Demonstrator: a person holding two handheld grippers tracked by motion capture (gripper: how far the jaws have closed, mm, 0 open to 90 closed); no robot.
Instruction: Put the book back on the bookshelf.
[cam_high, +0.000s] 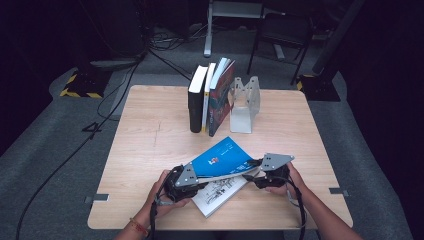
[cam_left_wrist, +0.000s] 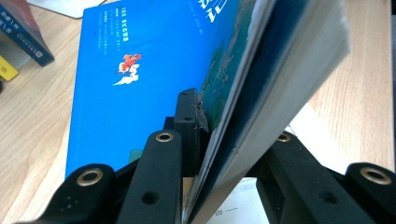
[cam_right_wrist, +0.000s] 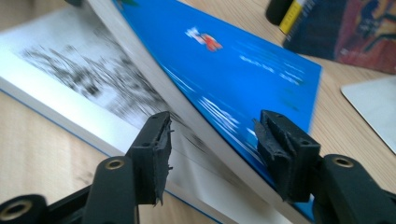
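Book: the blue book (cam_high: 220, 159) lies open near the bench's (cam_high: 150, 150) front edge, its cover half lifted.
Left claw (cam_high: 200, 181): clamped on the lifted cover and pages.
Right claw (cam_right_wrist: 212, 135): jaws apart astride that edge, not pressing.
Advice: we'd steady the raised half and close it gently.
Views: our high view alone shows standing books (cam_high: 210, 95) and bookend (cam_high: 245, 105); the left claw view shows the grip.

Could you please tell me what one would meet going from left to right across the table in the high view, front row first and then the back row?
Front: left gripper → blue book, lifted half open → right gripper.
Back: black book → white book → dark illustrated book → metal bookend.
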